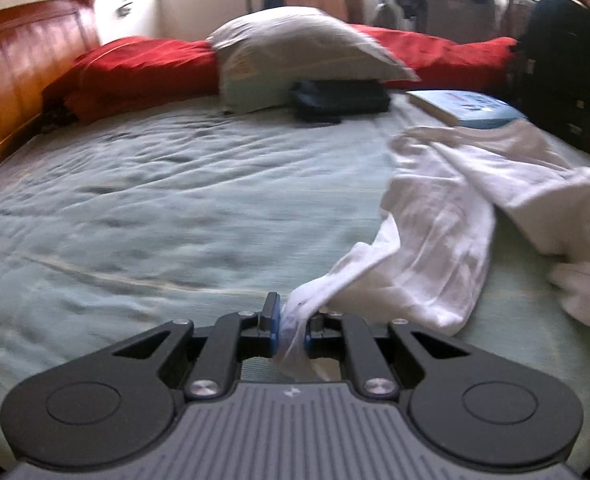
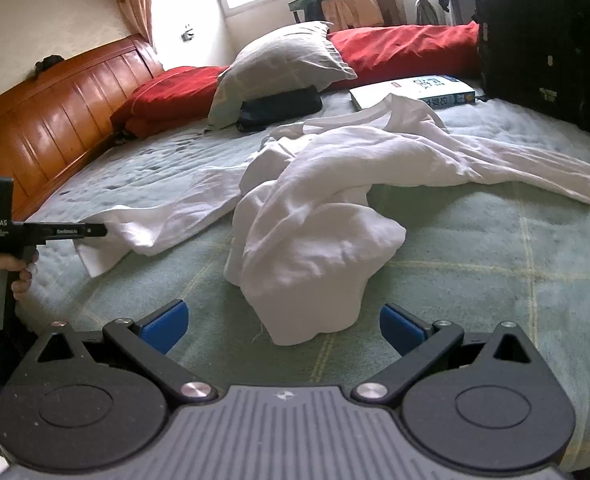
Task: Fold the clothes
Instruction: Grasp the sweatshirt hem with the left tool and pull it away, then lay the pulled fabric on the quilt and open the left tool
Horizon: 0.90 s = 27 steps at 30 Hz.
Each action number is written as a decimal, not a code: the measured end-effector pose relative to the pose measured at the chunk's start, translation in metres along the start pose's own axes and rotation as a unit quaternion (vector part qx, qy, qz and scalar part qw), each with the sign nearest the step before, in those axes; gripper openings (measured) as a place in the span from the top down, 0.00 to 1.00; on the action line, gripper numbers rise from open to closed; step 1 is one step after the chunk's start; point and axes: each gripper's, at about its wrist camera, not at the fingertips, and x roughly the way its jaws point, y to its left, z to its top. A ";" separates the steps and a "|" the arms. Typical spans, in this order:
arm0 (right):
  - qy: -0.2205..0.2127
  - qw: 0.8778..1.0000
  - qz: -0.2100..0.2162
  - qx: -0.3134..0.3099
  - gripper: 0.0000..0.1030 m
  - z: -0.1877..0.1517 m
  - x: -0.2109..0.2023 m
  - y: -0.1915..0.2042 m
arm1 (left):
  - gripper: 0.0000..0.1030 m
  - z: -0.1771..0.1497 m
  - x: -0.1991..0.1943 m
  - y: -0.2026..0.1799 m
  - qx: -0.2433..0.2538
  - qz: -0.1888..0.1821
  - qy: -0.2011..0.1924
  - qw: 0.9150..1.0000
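Folding barely begun: white garment (image 2: 319,208) crumpled mid-bed on green bedspread (image 2: 475,264), no fold made. Left gripper (image 1: 291,330) clamped on garment corner, at 9 o'clock of heap in right view. Right gripper (image 2: 283,328) fingers wide apart, empty, hovering at 6 o'clock of heap. Spreading flat, all folds left. No containers visible.

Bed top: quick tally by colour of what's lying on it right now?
White: 1, the crumpled garment, one corner pinched in the left gripper
Red: 1, the bedding roll along the far edge
Grey: 1, the pillow
Dark: 2, the flat pouch and the backpack
White and blue: 1, the book
Total: 6
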 end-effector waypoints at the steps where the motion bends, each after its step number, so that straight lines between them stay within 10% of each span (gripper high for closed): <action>1: 0.000 1.000 0.000 0.002 0.00 0.000 0.000 0.000 | 0.91 0.003 0.003 0.008 -0.003 0.005 0.004 1.000; 27: 0.004 0.998 -0.057 0.015 0.00 0.018 0.018 0.002 | 0.93 0.060 0.087 0.177 -0.116 0.141 0.073 0.980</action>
